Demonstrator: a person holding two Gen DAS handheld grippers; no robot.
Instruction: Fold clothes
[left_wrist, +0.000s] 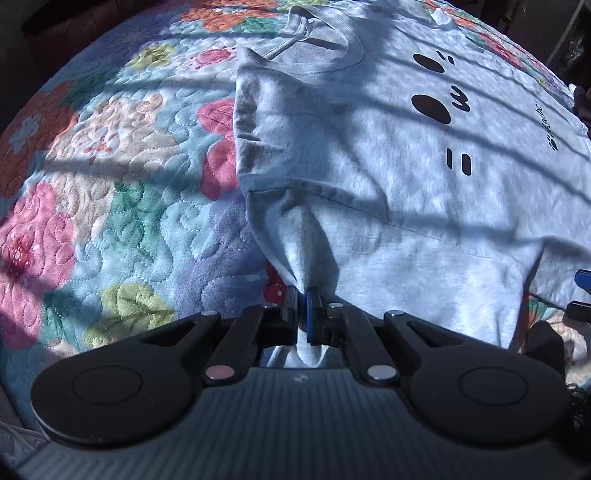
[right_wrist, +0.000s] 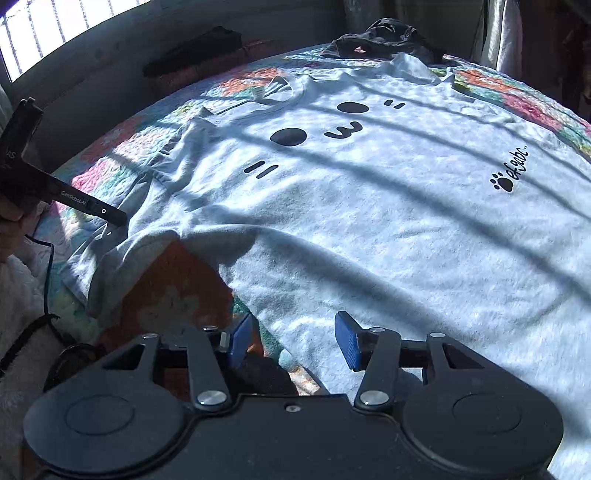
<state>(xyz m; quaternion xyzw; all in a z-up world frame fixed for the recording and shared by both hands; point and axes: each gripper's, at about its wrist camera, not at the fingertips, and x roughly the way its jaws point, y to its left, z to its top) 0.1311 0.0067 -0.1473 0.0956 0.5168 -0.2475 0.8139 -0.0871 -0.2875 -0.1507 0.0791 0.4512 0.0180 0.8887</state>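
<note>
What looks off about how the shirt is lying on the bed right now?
The T-shirt's near sleeve lies rumpled, bunched in the left gripper's shut jaws. A dark garment sits crumpled beyond it.

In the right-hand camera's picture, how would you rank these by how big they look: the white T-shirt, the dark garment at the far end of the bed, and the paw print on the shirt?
1. White T-shirt, fills most of the view.
2. Dark garment, though it lies farthest from the camera, so its true size is unsure.
3. Paw print, a small mark.
</note>
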